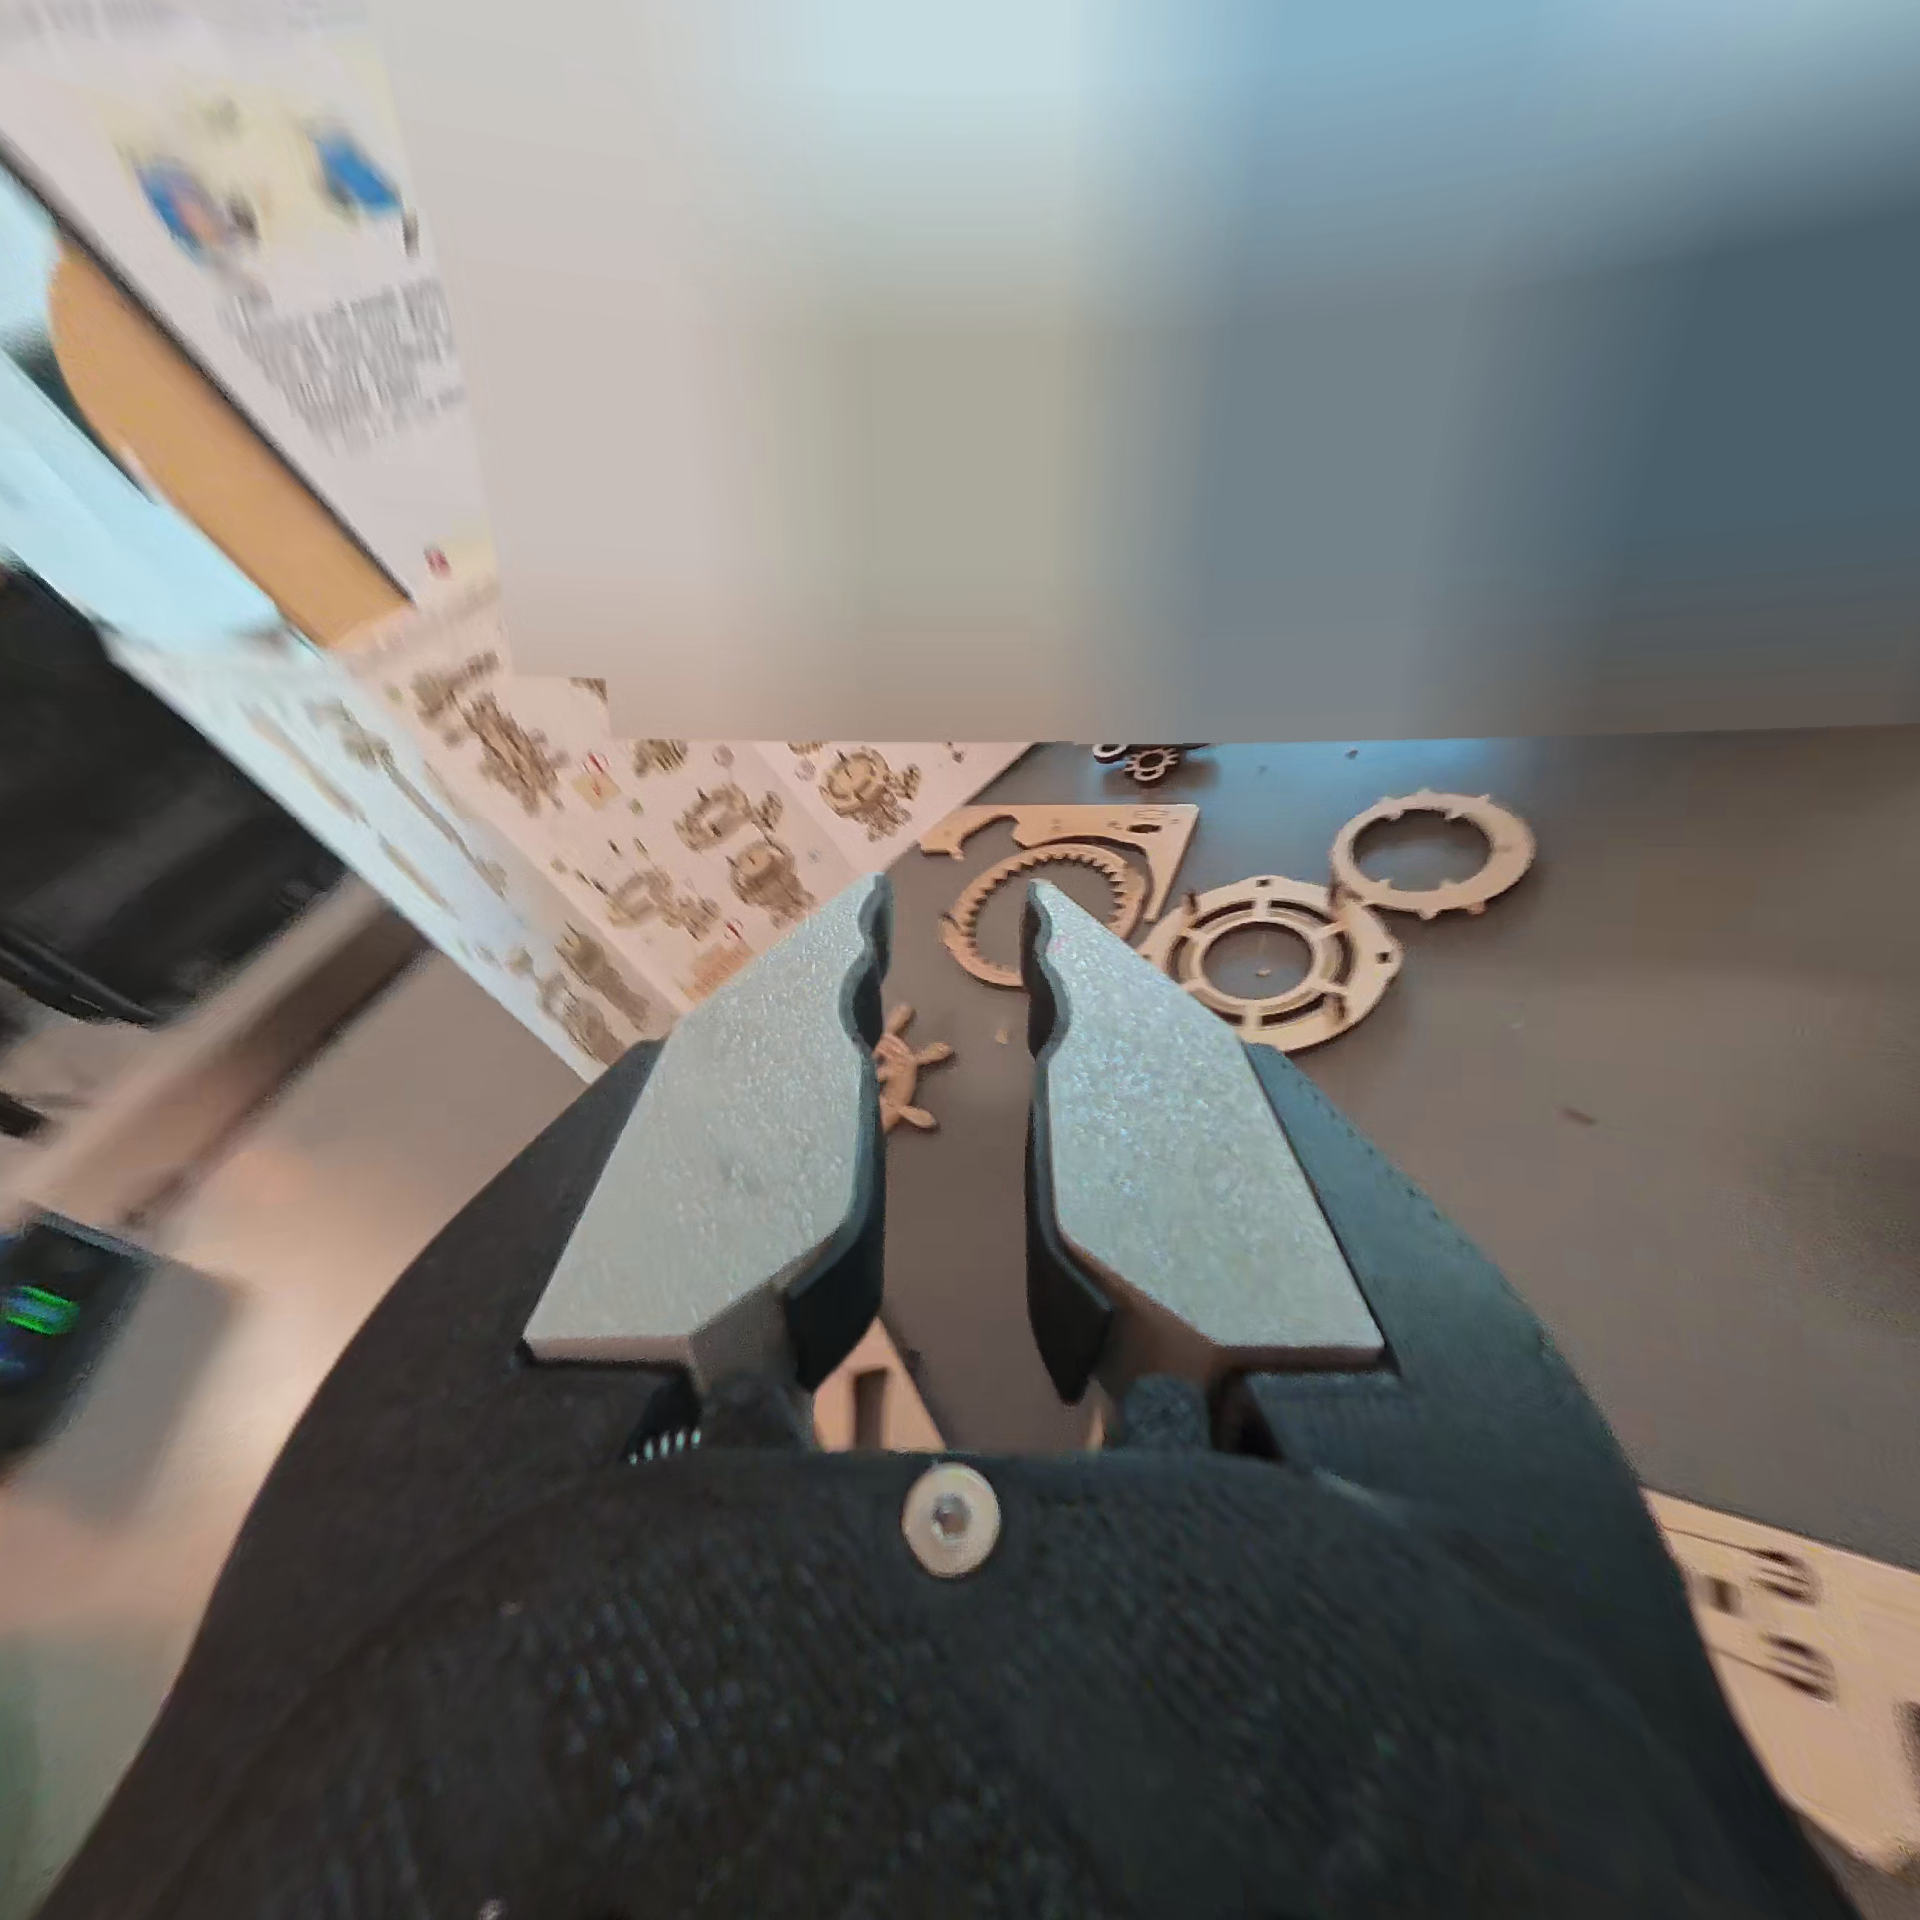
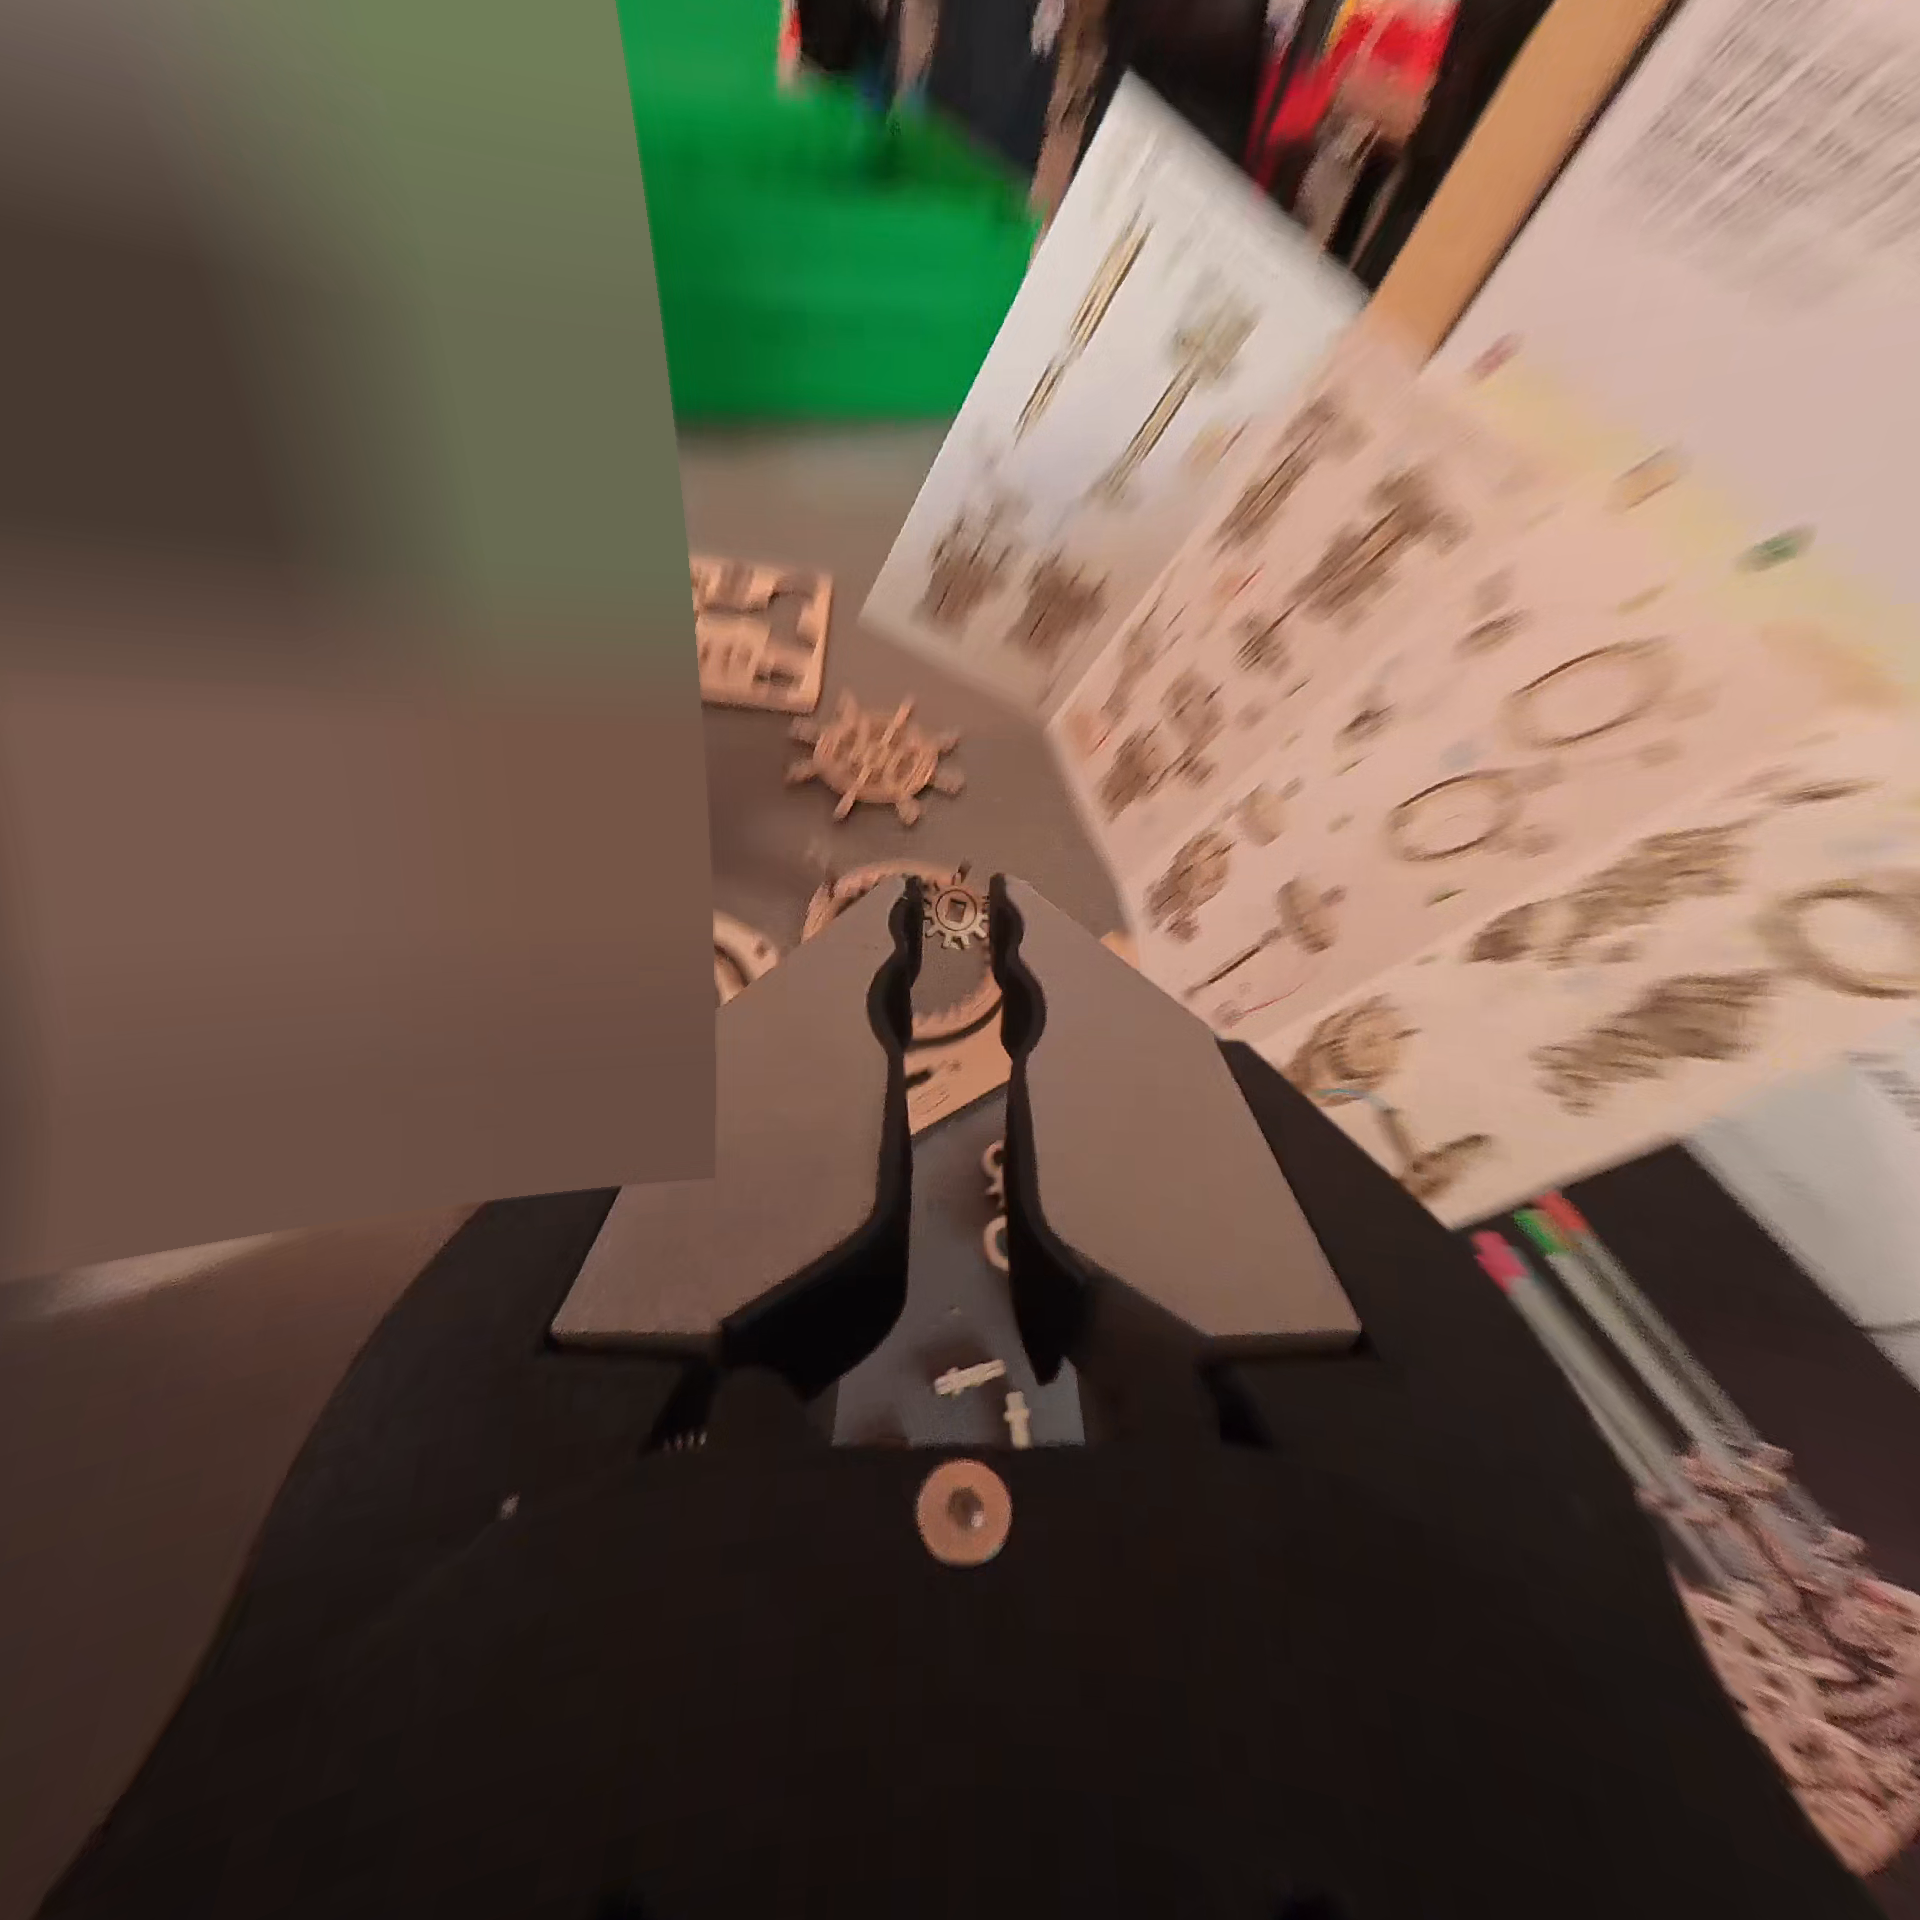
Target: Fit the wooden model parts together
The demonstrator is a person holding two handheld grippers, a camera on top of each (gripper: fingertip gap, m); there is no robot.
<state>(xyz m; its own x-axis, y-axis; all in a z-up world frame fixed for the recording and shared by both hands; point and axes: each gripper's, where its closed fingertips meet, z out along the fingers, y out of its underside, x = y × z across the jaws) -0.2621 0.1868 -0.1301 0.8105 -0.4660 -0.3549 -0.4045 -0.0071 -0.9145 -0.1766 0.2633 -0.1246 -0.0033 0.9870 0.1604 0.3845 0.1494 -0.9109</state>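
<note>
In the right wrist view my right gripper (image 2: 956,896) is shut on a small wooden gear (image 2: 954,914) with a square hole, held at the fingertips above the dark table. Below it lies a toothed ring plate (image 2: 852,899), partly hidden by the fingers. In the left wrist view my left gripper (image 1: 958,902) is open and empty, above the table. Just beyond its tips lies a plate with an inner toothed ring (image 1: 1070,868). A round spoked disc (image 1: 1273,961) and a notched ring (image 1: 1434,852) lie to its right. A small ship's-wheel part (image 1: 912,1070) lies under the left finger.
A large printed instruction sheet (image 1: 644,862) covers the table's left; it also shows in the right wrist view (image 2: 1455,727). A wheel-shaped part (image 2: 873,764) and a cut wooden sheet (image 2: 764,644) lie farther off. Pens (image 2: 1621,1340) and small loose pieces (image 2: 971,1377) lie near. Tip to tip, the grippers are about 12 centimetres apart.
</note>
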